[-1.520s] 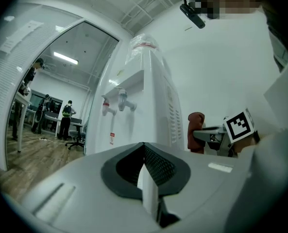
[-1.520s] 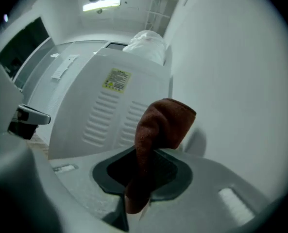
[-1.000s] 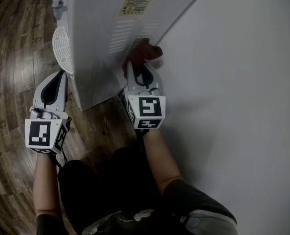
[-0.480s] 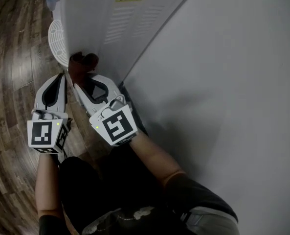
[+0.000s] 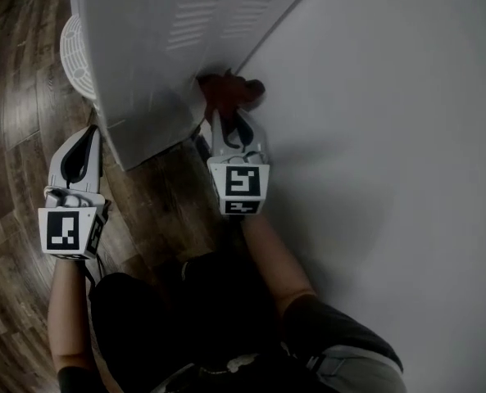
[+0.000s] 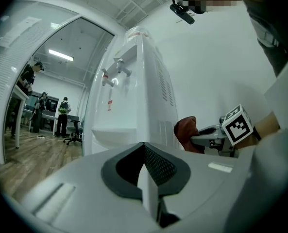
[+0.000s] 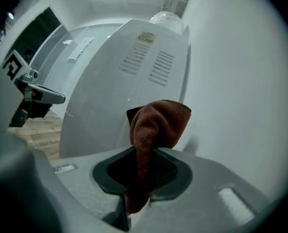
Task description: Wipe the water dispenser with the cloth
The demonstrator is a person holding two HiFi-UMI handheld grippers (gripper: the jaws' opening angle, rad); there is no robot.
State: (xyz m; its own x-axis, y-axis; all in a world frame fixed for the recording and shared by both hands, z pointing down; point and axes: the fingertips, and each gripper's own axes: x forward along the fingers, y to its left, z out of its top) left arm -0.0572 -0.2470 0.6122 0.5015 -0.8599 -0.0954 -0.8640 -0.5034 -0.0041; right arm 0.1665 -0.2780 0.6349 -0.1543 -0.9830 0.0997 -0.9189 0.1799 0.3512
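The white water dispenser (image 5: pixel 144 64) stands on the wood floor beside a white wall, with its vented back and side panels toward me. My right gripper (image 5: pixel 228 123) is shut on a reddish-brown cloth (image 5: pixel 229 93) and presses it against the dispenser's rear corner by the wall. In the right gripper view the cloth (image 7: pixel 156 130) bunches up from between the jaws in front of the vented panel (image 7: pixel 148 67). My left gripper (image 5: pixel 85 142) hangs low at the dispenser's left side, shut with nothing in it. The left gripper view shows the dispenser (image 6: pixel 134 96) with its taps and the cloth (image 6: pixel 187 135).
A white wall (image 5: pixel 390 137) fills the right side, close behind the dispenser. Dark wood floor (image 5: pixel 21 113) spreads to the left. The round drip tray (image 5: pixel 72 51) juts from the dispenser's front. Several people and office chairs (image 6: pixel 61 120) show far off beyond a doorway.
My right gripper has swept the cloth from the dispenser's lower left edge back to the right, to the rear corner by the wall. The left gripper has stayed almost still.
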